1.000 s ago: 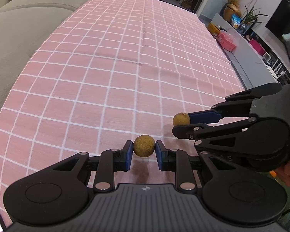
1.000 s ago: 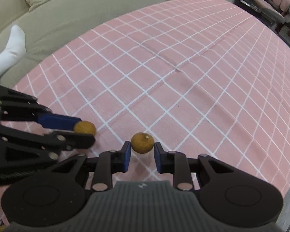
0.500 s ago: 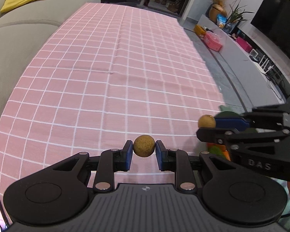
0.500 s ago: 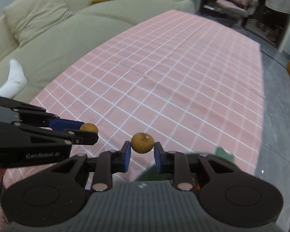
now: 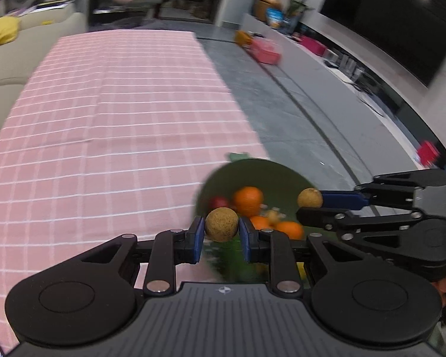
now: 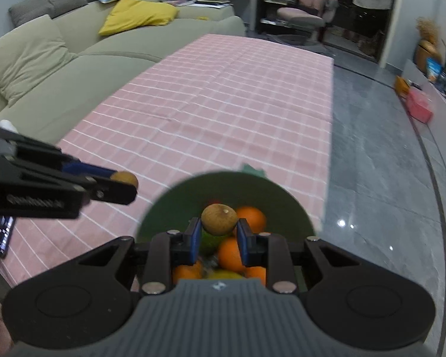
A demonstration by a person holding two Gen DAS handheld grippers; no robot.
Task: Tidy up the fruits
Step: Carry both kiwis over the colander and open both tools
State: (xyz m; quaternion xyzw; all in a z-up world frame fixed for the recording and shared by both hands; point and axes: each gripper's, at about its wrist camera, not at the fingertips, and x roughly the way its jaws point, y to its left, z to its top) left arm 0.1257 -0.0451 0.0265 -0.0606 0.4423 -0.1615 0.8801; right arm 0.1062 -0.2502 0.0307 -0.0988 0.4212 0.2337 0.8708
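My left gripper (image 5: 221, 235) is shut on a small round brown fruit (image 5: 221, 224), held at the left rim of a dark green bowl (image 5: 270, 172). My right gripper (image 6: 218, 233) is shut on a second brown fruit (image 6: 219, 219), held above the bowl (image 6: 169, 205). The bowl holds several oranges (image 6: 251, 218), a red fruit (image 5: 219, 201) and something green. In the left wrist view the right gripper (image 5: 310, 205) with its fruit (image 5: 309, 197) hangs over the bowl's right side. In the right wrist view the left gripper (image 6: 125, 184) shows at the left.
The bowl stands at the near right edge of a table under a pink checked cloth (image 6: 223, 104). A beige sofa (image 6: 44, 68) runs along the left. A grey tiled floor (image 6: 377, 148) lies to the right. A phone (image 6: 0, 236) lies at the near left.
Both grippers, each holding its fruit, have swung right from over the bare cloth to the green bowl, which has come into full view.
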